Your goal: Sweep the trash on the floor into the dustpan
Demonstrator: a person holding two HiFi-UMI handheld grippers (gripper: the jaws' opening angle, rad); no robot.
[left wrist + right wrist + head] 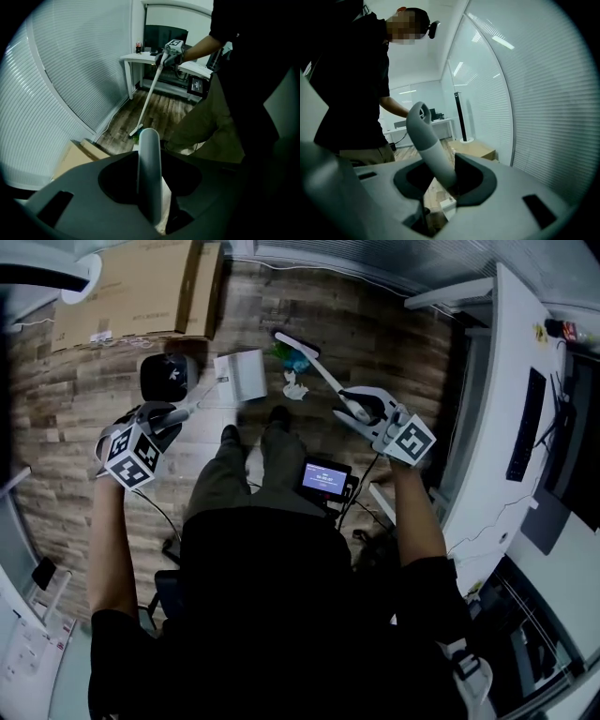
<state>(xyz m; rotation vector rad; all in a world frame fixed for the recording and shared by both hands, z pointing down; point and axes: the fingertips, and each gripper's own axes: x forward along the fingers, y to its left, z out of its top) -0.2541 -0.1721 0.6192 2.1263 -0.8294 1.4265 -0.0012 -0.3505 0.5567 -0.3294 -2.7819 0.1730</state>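
Note:
My left gripper is shut on the pale handle of a white dustpan, which sits low over the wood floor ahead of the person's feet. My right gripper is shut on the long white broom handle. The broom head is at the floor beyond the trash. A crumpled white paper and a green-blue scrap lie just right of the dustpan. In the right gripper view the handle's hooked end sticks up between the jaws. The left gripper view shows the broom slanting down to the floor.
Flat cardboard boxes lie at the far left. A white desk with a keyboard runs along the right. A small screen device with cables hangs at the person's waist. A dark rounded object is left of the dustpan.

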